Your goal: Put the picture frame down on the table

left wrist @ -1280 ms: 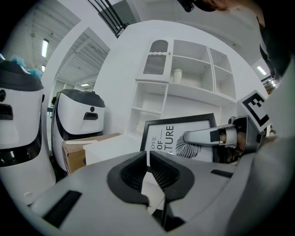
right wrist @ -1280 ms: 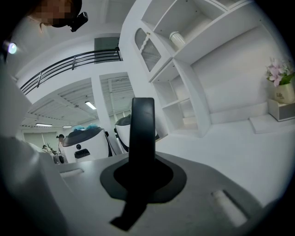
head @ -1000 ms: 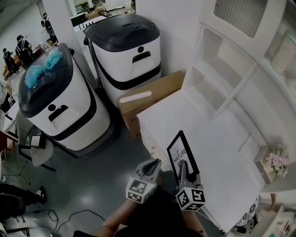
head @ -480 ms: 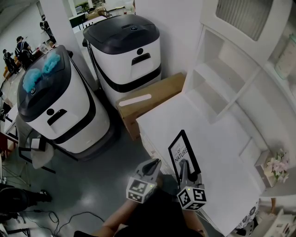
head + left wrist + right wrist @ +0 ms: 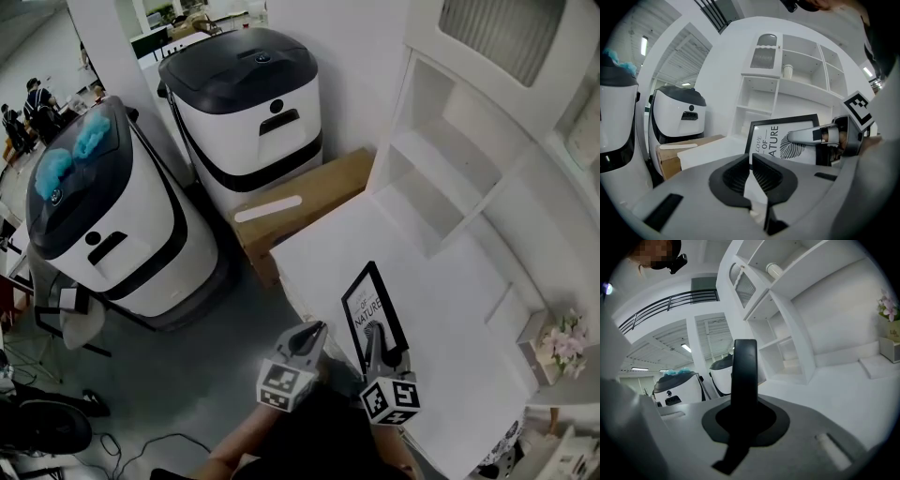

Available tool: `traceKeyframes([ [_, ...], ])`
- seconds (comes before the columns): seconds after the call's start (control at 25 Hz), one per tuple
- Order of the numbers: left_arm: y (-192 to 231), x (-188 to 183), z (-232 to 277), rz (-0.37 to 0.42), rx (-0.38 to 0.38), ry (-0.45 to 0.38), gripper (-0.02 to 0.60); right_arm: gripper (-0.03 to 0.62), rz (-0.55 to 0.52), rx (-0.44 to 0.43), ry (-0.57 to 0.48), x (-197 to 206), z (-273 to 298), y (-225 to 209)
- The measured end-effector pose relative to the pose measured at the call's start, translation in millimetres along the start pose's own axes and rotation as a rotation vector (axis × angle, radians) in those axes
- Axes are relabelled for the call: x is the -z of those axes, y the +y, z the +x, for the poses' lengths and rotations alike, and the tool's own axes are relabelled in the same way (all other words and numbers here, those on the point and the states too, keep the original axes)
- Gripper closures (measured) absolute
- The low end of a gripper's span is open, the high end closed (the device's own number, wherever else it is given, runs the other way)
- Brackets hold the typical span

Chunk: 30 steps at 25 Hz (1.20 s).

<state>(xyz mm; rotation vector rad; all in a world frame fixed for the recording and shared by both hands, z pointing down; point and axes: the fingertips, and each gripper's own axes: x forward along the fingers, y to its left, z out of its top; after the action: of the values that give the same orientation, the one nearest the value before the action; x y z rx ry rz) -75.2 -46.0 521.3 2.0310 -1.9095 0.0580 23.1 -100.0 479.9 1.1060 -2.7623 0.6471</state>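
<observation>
**Head view:** Low and just right of centre, the right gripper point(image 5: 372, 335) pinches the picture frame point(image 5: 369, 302) near its bottom. The frame stands upright with its black border and white print turned toward the left of the picture. It is above the near-left part of the white surface point(image 5: 450, 281); whether its bottom edge touches cannot be told. The left gripper point(image 5: 313, 331) is just left of the frame and apart from it, over the grey floor point(image 5: 187, 366). At the upper left stand a white machine point(image 5: 103, 225) with blue cloth on its dark lid and a second white machine point(image 5: 258, 112). A cardboard box point(image 5: 300, 202) lies between them and the surface. A white shelf unit point(image 5: 441, 159) fills the upper right.

**Left gripper view:** At lower centre the 2 fingers are pressed together with nothing between them. Beyond them, right of centre, the frame faces the camera. The right gripper's fingers clamp it from the right side.

**Right gripper view:** The frame shows edge-on as a black bar rising from between the 2 fingers at centre, which are closed on it. The surface spreads to the right.
</observation>
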Motion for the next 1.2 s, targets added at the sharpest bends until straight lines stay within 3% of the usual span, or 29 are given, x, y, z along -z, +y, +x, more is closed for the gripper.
traceKeyframes([
  [1.2, -2.6, -8.4, 33.9, 0.029, 0.047, 0.036, 0.554, 0.583, 0.118, 0.002, -0.004, -1.9, 22.5, -10.6],
])
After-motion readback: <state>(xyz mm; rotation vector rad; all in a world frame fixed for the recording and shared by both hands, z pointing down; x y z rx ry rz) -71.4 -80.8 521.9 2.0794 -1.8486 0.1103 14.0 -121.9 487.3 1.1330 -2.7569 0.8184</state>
